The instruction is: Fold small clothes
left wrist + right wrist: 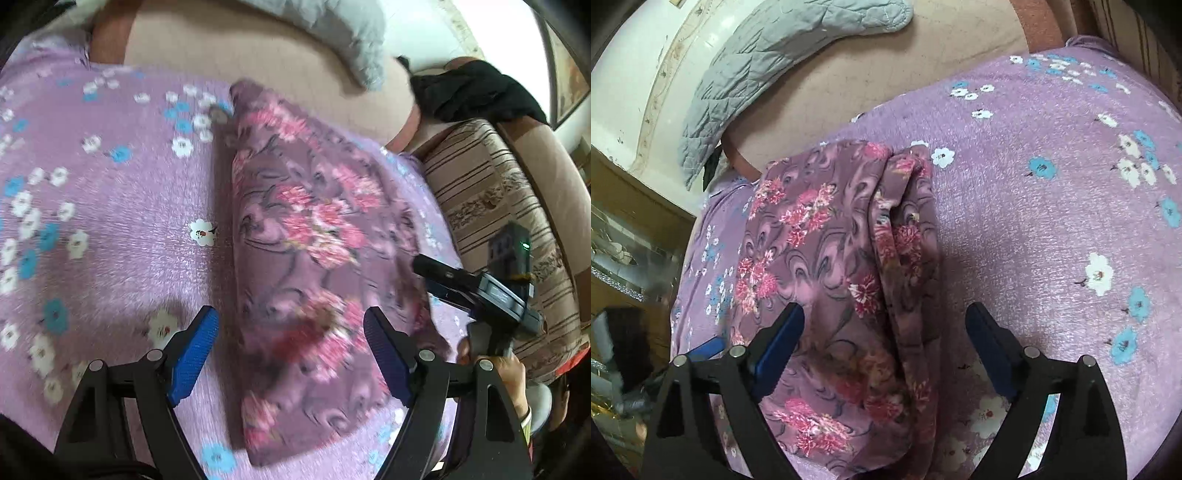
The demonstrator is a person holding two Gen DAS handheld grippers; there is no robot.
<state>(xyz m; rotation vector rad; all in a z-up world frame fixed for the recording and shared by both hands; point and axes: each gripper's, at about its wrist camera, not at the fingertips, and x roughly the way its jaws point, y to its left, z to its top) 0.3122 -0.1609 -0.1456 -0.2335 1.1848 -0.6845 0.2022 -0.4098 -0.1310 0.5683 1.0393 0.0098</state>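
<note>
A mauve fleece garment printed with pink flowers (pixel 314 236) is lying folded into a long strip on a lilac plush blanket dotted with white and blue blossoms (pixel 110 192), which is covering a tan cushioned seat (pixel 229 40). The left tool (pixel 290 349) is hovering with its blue-padded fingers (pixel 194 354) spread wide, one on each side of the garment's near end, gripping nothing. In the right wrist view, the right tool (pixel 884 341) is likewise standing open over the garment (pixel 827 258), whose doubled edge is forming a thick ridge along its right side; its fingers are straddling that ridge without closing on it. A grey quilted cushion (pixel 768 59) is resting on the seat beyond the blanket (pixel 1052 221). A brown striped sofa arm (pixel 491 192) is sitting to the right.
</note>
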